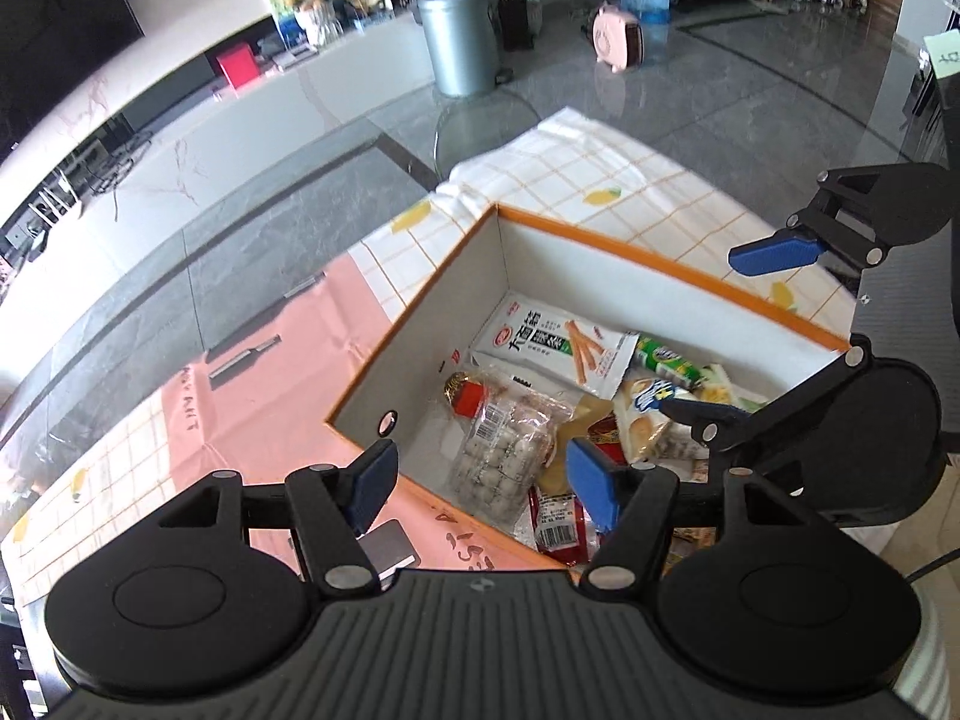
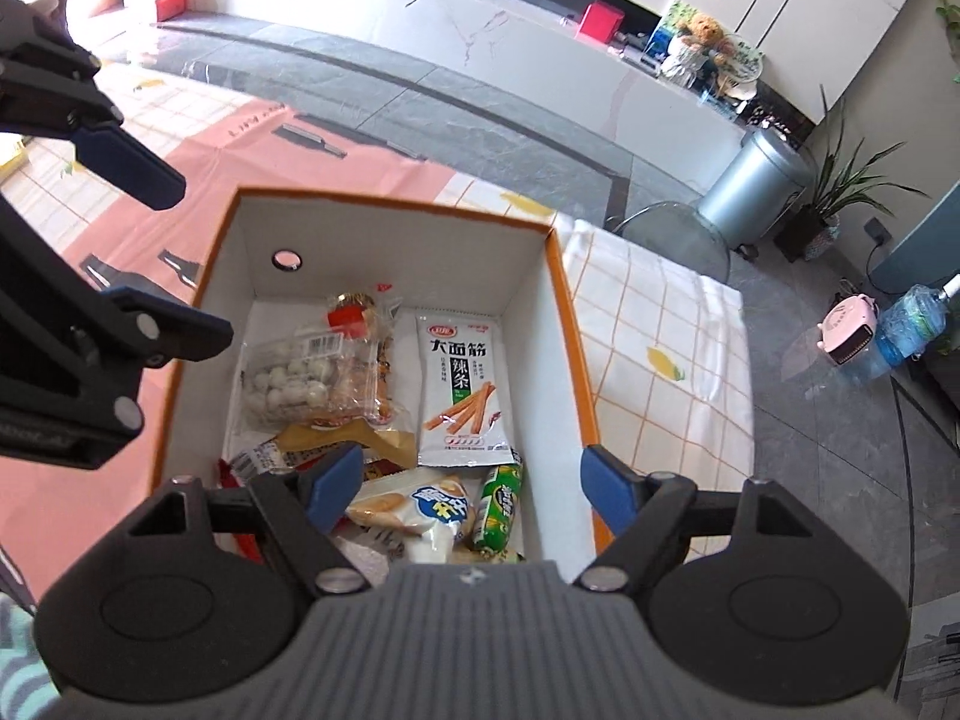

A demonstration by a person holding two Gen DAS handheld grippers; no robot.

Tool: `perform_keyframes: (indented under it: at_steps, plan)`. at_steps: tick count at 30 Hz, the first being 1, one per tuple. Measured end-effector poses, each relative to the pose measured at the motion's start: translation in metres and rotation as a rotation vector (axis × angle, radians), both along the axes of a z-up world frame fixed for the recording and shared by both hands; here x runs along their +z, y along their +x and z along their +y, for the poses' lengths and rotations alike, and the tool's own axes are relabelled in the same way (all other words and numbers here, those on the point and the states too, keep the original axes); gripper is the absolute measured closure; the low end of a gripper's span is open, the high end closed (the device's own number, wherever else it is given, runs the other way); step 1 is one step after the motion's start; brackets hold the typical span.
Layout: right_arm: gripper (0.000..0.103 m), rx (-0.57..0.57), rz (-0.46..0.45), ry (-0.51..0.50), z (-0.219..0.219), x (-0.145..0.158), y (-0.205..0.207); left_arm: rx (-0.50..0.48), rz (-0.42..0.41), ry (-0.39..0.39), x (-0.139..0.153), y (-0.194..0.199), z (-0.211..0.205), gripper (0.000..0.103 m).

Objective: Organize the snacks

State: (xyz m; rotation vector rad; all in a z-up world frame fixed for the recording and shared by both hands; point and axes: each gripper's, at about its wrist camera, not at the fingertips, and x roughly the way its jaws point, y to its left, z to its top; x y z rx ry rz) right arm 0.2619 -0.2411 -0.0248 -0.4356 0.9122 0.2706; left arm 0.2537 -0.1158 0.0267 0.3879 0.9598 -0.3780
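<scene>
Now both hand-held grippers hang above an orange-edged box point(image 2: 564, 276) whose inside walls are white, and neither carries anything. The left gripper point(image 1: 480, 483) has its blue pads spread wide with only air between them; seen from its own camera, one pad sits over the box's near rim and the other over the snack pile. The right gripper point(image 2: 474, 489) is likewise spread wide with nothing between its pads, one of them above the snacks and the other near the box's right wall.

The box stands on a table covered with a checked cloth point(image 2: 660, 348) bearing lemon prints and a pink mat point(image 2: 252, 138). All the visible snacks lie inside it. A white packet with orange sticks pictured on it point(image 2: 461, 387) lies flat toward the back. Beside it is a clear bag of pale round pieces point(image 2: 294, 384), with a red-labelled wrapper point(image 2: 351, 315) at its far end. Nearer the camera lie a tan packet point(image 2: 354, 438), a white and blue pouch of biscuits point(image 2: 414, 510), and a green tube-shaped snack point(image 2: 501, 504) next to the pouch. A round hole point(image 2: 287, 259) opens in the box's far wall.

On the floor beyond the table stand a grey bin point(image 2: 750, 180) and a potted plant point(image 2: 840, 192).
</scene>
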Motion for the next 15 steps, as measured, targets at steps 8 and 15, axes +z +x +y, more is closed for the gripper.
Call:
perform_keyframes:
  at_steps: [8, 15]
  plan:
    - [0.017, -0.059, -0.072, 0.148, 0.004, 0.055, -0.055, 0.017, -0.129, -0.118, 0.05, -0.064, 0.026, 0.027]
    - [0.011, -0.102, -0.19, 0.256, 0.015, 0.088, -0.121, 0.065, -0.275, -0.276, 0.078, -0.125, 0.059, 0.027]
